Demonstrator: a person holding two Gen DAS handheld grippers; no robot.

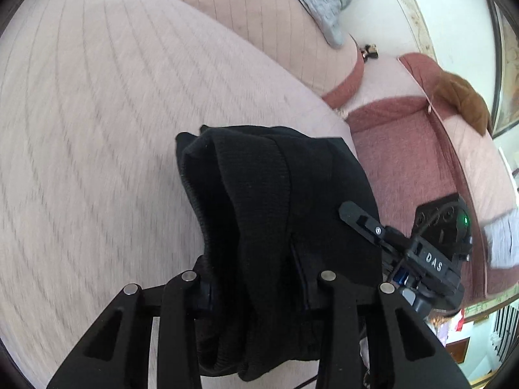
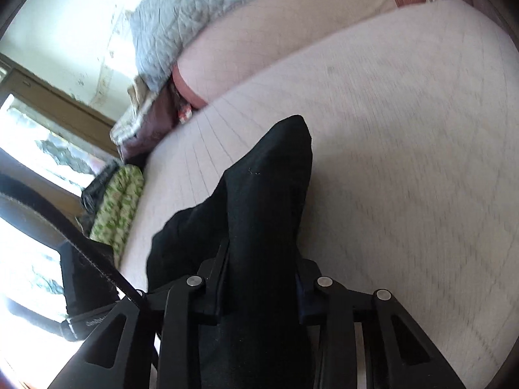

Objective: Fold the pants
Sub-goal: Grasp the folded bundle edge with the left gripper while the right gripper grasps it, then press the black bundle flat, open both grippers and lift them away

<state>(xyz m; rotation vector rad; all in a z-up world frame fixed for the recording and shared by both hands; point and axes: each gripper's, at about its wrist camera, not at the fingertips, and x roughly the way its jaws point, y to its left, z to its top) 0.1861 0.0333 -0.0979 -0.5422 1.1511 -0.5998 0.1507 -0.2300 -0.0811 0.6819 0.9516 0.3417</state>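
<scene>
The left hand-held gripper (image 1: 259, 295) points forward and downward, and its two black fingers are closed on a thick bunch of the black pants (image 1: 275, 210), which fills the whole gap between them. The right hand-held gripper (image 2: 259, 291) is also tilted downward, and its jaws are pressed in the same way on a narrower fold of the cloth, which stands up between its fingers. In the left wrist view the right hand-held gripper comes in from the right side, just beside the left one, with one finger (image 1: 360, 218) lying on the same cloth.

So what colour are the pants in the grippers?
Black pants, clearest in the left wrist view.
</scene>
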